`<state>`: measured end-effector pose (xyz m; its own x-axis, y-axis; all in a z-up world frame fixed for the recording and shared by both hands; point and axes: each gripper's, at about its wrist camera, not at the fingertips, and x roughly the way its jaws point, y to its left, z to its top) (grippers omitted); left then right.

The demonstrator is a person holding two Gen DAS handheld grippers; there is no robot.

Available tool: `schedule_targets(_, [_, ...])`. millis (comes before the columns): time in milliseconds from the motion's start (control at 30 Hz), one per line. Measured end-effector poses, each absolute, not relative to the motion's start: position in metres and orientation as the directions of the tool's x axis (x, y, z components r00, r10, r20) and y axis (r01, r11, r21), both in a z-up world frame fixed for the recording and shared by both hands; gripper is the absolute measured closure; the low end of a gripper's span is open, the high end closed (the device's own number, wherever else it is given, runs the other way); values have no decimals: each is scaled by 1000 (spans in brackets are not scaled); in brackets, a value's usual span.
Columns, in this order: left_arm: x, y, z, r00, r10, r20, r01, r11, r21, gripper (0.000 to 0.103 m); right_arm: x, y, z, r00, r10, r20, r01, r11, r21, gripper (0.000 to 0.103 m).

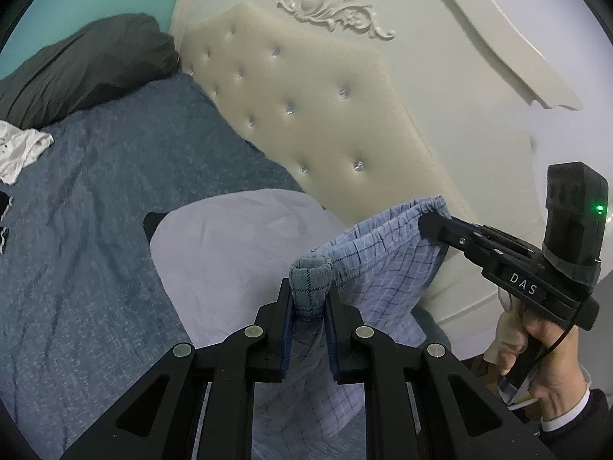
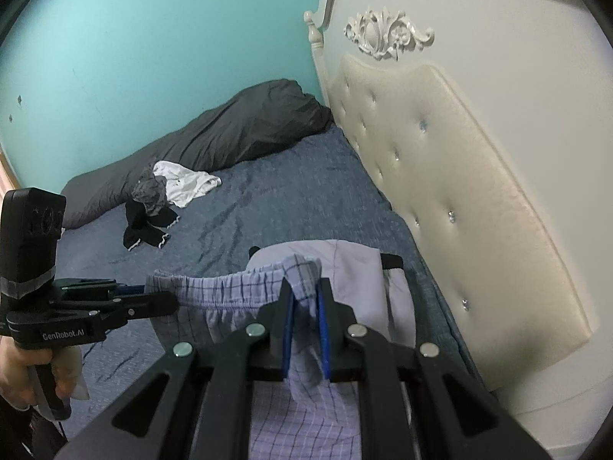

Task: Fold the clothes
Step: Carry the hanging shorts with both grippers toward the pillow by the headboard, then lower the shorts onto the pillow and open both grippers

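The left claw (image 1: pixel 309 299) grips one end of the waistband of the blue plaid shorts (image 1: pixel 387 268), which hang above the bed (image 1: pixel 95 230) (over a pale folded garment (image 1: pixel 237 237) lying near the headboard (image 1: pixel 306 115)), while the right claw (image 2: pixel 304 306) pinches the other end. Only the right wrist view shows the small pile of black, grey and white clothes (image 2: pixel 164 195) whole, beside the dark duvet (image 2: pixel 230 138).

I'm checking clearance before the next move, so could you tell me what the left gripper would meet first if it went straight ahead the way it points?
Probably the pale folded garment on the bed, just beyond the left gripper and the checked shorts it holds. Depth is unclear; it might pass above toward the headboard.
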<state>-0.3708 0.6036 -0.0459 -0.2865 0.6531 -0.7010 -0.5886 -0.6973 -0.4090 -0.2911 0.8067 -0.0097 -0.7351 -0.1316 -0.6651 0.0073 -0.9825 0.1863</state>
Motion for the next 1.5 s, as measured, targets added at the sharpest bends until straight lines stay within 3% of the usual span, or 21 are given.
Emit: schedule_targets(1500, [-476, 622, -160, -199, 625, -755, -478, -734, -482, 87, -407, 811, -110, -577, -64, -814, -20, -995, 93, 92])
